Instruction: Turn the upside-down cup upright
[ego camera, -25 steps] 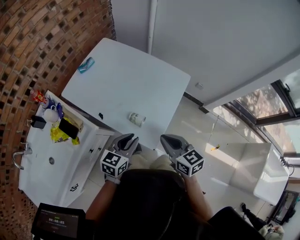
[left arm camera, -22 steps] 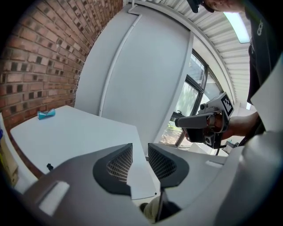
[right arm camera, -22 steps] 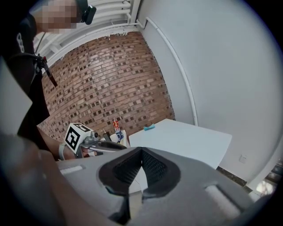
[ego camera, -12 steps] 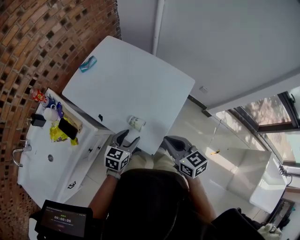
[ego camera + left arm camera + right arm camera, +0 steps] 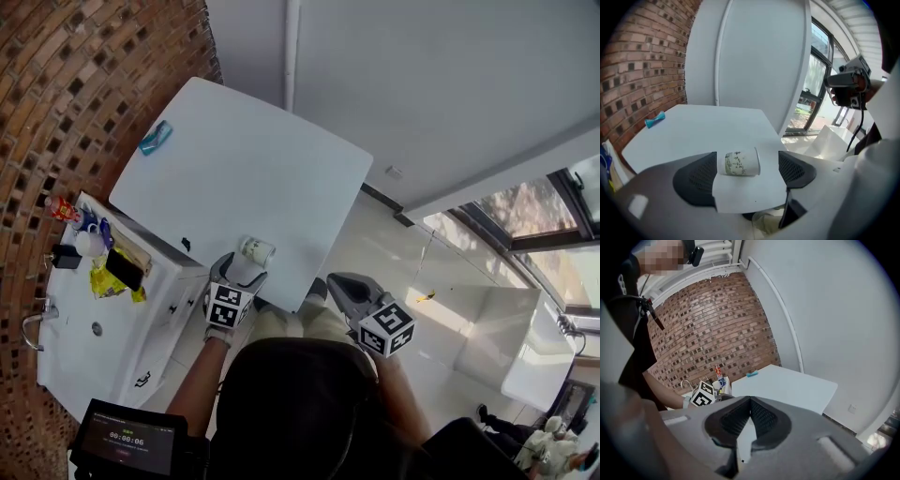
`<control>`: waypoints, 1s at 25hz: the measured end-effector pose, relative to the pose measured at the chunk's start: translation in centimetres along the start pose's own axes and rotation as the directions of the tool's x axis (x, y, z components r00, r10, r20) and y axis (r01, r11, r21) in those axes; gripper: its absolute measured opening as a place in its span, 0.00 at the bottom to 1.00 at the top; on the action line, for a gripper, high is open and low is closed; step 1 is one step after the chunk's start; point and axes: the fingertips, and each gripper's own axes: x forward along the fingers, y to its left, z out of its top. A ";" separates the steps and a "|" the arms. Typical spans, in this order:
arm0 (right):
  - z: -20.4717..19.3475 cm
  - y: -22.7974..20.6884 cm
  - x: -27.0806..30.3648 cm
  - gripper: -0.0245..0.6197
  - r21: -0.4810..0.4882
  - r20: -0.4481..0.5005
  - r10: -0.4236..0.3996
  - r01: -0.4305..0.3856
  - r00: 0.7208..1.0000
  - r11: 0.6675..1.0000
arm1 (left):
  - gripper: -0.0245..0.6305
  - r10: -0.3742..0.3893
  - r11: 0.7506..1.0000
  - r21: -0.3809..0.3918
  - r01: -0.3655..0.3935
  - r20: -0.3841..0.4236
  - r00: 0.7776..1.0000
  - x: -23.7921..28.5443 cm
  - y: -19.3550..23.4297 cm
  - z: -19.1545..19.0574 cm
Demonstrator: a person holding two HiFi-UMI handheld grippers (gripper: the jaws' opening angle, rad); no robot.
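A white paper cup (image 5: 255,249) with a greenish print lies on its side near the front edge of the white table (image 5: 234,169). In the left gripper view the cup (image 5: 740,164) lies crosswise between the dark pads. My left gripper (image 5: 241,270) reaches over the table's edge, and its jaws are opening wide on either side of the cup without touching it. My right gripper (image 5: 349,289) hangs off the table's right side, above the floor. Its pads (image 5: 740,420) meet with nothing between them.
A small blue object (image 5: 155,137) lies at the table's far left corner. A sink counter (image 5: 75,356) with bottles and a yellow packet (image 5: 111,281) stands left of the table, against the brick wall (image 5: 75,75). A dark timer screen (image 5: 127,441) is at the bottom left.
My left gripper has gone forward and down to the table's edge and opened its jaws, so the cup now lies between them. The right gripper has shifted only a little.
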 end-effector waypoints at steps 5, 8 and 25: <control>-0.6 -0.2 -0.7 0.03 0.018 0.006 -0.029 0.029 1.000 0.999 | 0.71 0.020 0.996 0.093 -0.013 -0.078 0.997 1.6 0.9 -1.5; -0.9 -0.2 -1.1 0.03 0.027 0.007 -0.045 0.045 0.999 0.999 | 0.73 0.007 0.996 0.092 0.003 -0.111 0.994 2.7 1.0 -2.2; -2.8 -0.8 -2.7 0.03 0.078 -0.011 -0.112 0.113 0.994 0.991 | 0.67 -0.051 0.998 -0.039 0.045 -0.165 0.985 5.7 1.7 -3.2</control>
